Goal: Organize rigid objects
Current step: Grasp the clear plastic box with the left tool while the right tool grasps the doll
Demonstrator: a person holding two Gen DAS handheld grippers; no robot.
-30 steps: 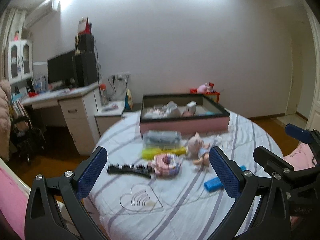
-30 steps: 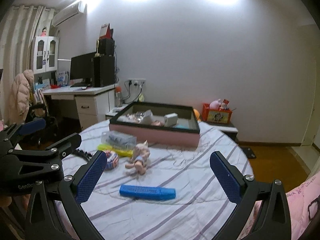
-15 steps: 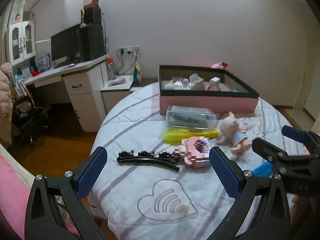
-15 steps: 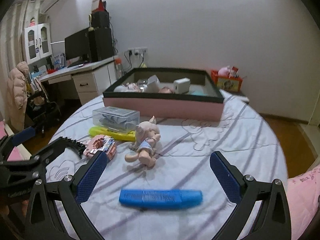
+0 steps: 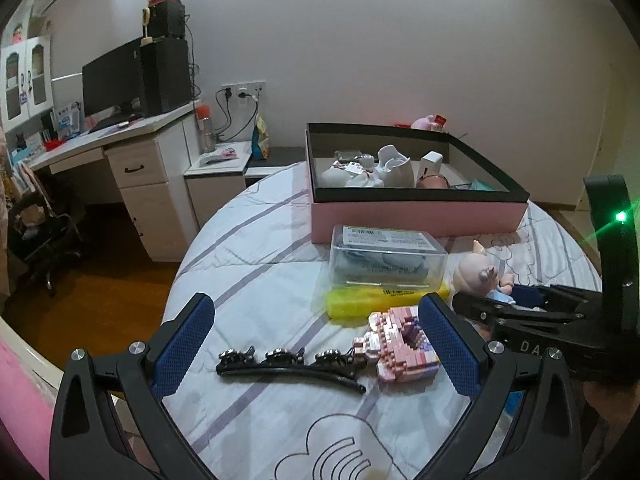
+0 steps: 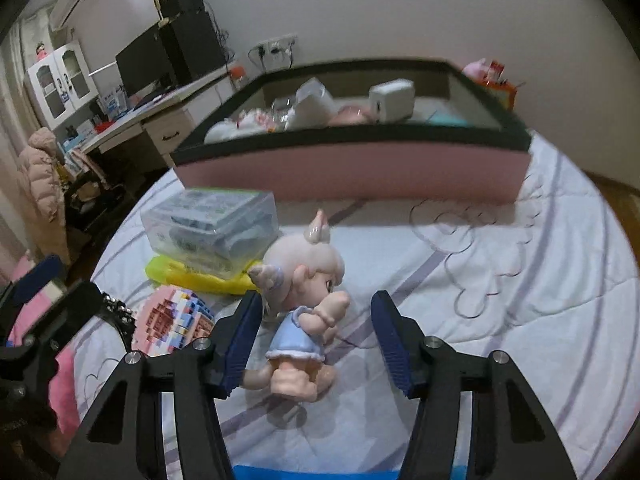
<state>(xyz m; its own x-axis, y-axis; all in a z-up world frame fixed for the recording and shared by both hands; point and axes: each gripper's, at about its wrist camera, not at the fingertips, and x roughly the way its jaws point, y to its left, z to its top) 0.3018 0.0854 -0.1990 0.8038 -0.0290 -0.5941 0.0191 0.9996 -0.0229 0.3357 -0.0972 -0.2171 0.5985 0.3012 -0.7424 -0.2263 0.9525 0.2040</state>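
A small doll (image 6: 304, 312) in a blue dress lies on the bed between the fingers of my right gripper (image 6: 316, 332), which is open around it; whether the pads touch it I cannot tell. The doll also shows in the left wrist view (image 5: 480, 276). My left gripper (image 5: 316, 340) is open and empty, low over a black hair clip (image 5: 288, 366) and a pink brick model (image 5: 404, 350). A clear plastic case (image 5: 384, 258) rests on a yellow packet (image 5: 360, 300). A pink box (image 5: 416, 212) with a black rim holds several white items.
A blue bar (image 6: 320, 474) lies at the near edge under my right gripper. A white desk (image 5: 120, 148) with a monitor, a nightstand (image 5: 216, 172) and a chair (image 5: 44, 232) stand left of the round bed (image 5: 256, 264).
Both grippers moved forward and down toward the bed. My right gripper passed over the blue bar and narrowed around the doll. My left gripper came close over the hair clip.
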